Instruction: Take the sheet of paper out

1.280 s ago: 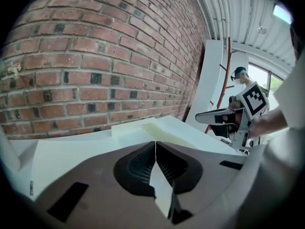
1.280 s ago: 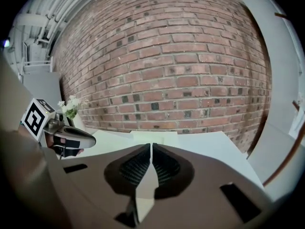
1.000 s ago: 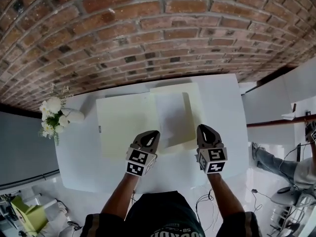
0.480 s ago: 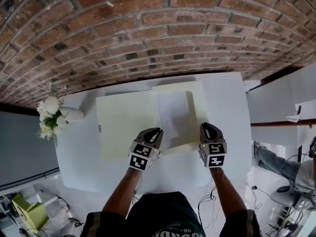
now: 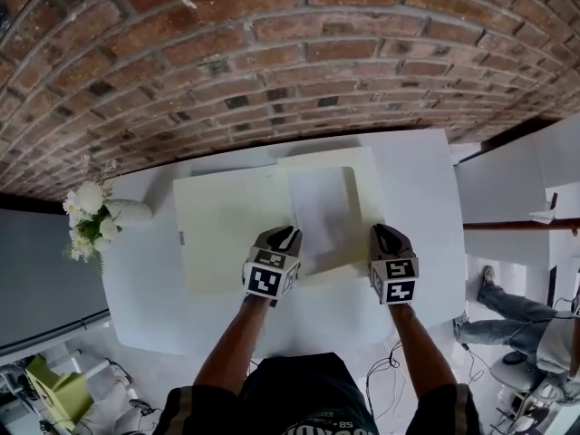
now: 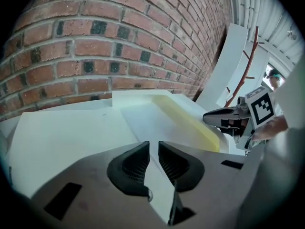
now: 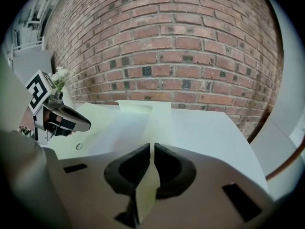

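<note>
A pale yellow folder (image 5: 227, 229) lies open on the white table (image 5: 421, 188). A white sheet of paper (image 5: 322, 211) rests on its right half. My left gripper (image 5: 288, 236) is at the sheet's near left corner and, in the left gripper view, is shut (image 6: 153, 144) on the sheet's edge (image 6: 147, 123). My right gripper (image 5: 385, 236) is at the folder's near right edge, shut (image 7: 152, 147) on the yellow folder cover (image 7: 159, 111). Each gripper shows in the other's view: the right gripper (image 6: 224, 118) and the left gripper (image 7: 66, 118).
A small bunch of white flowers (image 5: 91, 216) stands at the table's left end. A brick wall (image 5: 290, 53) runs right behind the table. A person's legs (image 5: 507, 311) and cables show on the floor at the right.
Both grippers have edged slightly forward and right along the folder's near edge. The sheet and folder lie about where they were.
</note>
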`<state>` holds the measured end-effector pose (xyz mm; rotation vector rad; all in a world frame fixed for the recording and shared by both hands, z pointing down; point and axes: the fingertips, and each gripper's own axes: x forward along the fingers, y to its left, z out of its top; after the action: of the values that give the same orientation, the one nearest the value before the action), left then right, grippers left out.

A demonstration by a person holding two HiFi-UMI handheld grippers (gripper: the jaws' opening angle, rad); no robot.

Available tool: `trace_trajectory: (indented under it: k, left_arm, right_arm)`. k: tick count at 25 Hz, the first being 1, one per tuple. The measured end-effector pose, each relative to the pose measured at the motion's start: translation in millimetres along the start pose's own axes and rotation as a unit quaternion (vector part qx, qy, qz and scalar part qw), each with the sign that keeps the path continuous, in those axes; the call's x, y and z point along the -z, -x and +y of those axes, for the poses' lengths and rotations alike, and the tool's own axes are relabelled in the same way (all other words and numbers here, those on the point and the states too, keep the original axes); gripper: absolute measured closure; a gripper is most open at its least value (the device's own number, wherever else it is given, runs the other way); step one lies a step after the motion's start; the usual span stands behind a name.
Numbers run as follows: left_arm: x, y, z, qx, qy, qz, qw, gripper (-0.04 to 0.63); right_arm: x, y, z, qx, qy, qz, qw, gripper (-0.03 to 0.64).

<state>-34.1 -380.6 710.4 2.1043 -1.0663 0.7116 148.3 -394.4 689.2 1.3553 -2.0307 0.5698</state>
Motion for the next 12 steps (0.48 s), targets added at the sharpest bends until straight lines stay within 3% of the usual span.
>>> trace_trajectory:
  k: [12]
  left_arm:
    - [8.0, -31.2, 16.6, -0.027, 0.069, 0.035, 0.9966, 0.529]
  right_arm:
    - [-1.1, 1.4, 1.3, 0.005, 0.012, -0.008, 1.000, 0.545]
